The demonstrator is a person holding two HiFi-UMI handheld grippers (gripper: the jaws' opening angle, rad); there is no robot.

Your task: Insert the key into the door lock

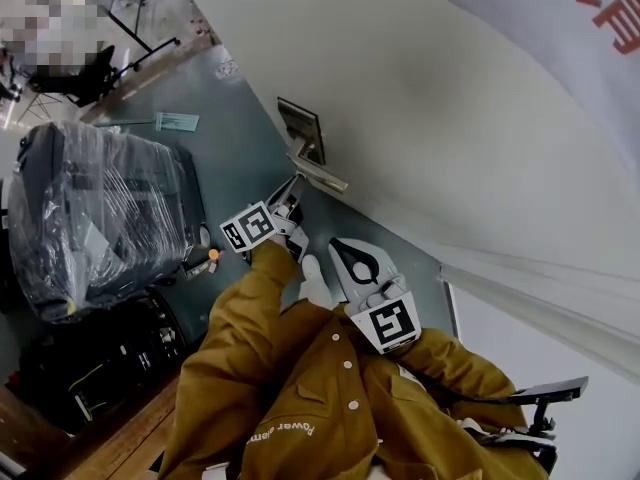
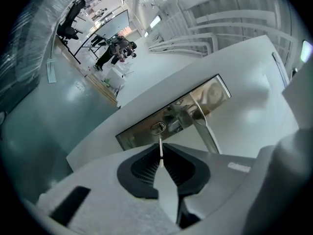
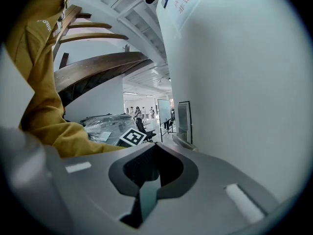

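Observation:
A steel lock plate (image 2: pixel 176 112) with a lever handle (image 2: pixel 204 127) is fixed to the white door (image 1: pixel 430 98). In the left gripper view, my left gripper (image 2: pixel 161 153) is shut on a thin key (image 2: pixel 160 146), seen edge-on. The key's tip reaches the round keyhole (image 2: pixel 158 128); whether it has gone in I cannot tell. In the head view the left gripper (image 1: pixel 290 196) sits just below the lock plate (image 1: pixel 302 130). My right gripper (image 1: pixel 345 251) hangs back beside the door. Its jaws (image 3: pixel 154 148) meet with nothing between them.
A plastic-wrapped black case (image 1: pixel 95 208) stands on the grey floor (image 1: pixel 225 128) to the left of the door. Mustard jacket sleeves (image 1: pixel 250 348) fill the lower middle. Chairs and people stand far off in the room (image 2: pixel 115 45).

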